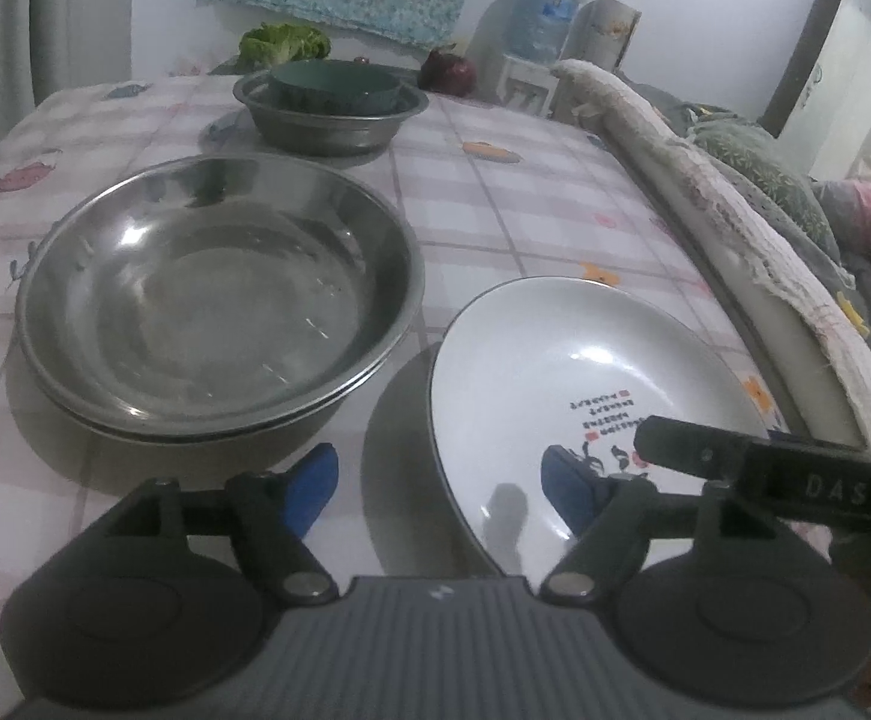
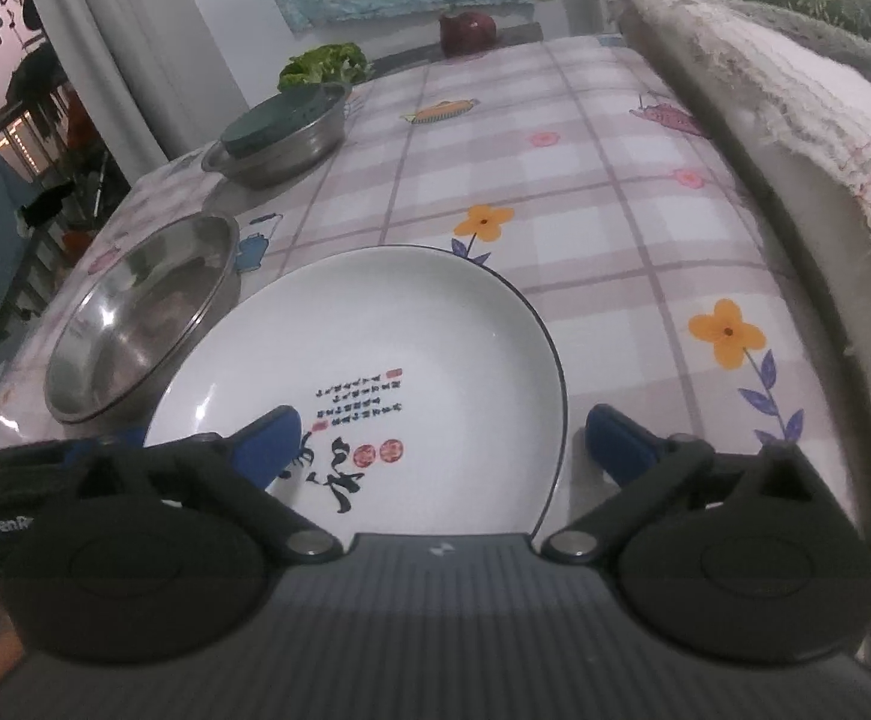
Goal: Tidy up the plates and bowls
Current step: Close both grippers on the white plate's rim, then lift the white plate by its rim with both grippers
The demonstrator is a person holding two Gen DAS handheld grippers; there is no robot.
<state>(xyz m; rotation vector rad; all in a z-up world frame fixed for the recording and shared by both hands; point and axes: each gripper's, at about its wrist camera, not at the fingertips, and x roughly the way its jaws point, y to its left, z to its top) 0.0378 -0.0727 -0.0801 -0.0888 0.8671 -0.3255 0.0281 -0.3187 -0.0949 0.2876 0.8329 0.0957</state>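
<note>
1. Plates and bowls are seen from the left wrist view on a checked tablecloth (image 1: 495,210). A white plate (image 1: 585,360) with a dark rim lies at the near right; black and red printed characters are seen on it, too small to be read.
2. The left gripper (image 1: 441,486) is seen with its jaws spread wide, one blue finger on either side of the plate's near left rim, with nothing gripped.
3. Stacked steel basins (image 1: 213,300) are seen left of the plate; farther back, a green bowl (image 1: 333,87) is nested in a smaller steel basin (image 1: 327,120).
4. The letters "DAS" are read on the other gripper's black body at the right edge.
5. In the right wrist view, the right gripper (image 2: 441,444) is seen fully spread across the white plate's (image 2: 375,330) near right rim, pads not pressing on it.
6. "Gen R" is partly read on the black body at the left.
</note>
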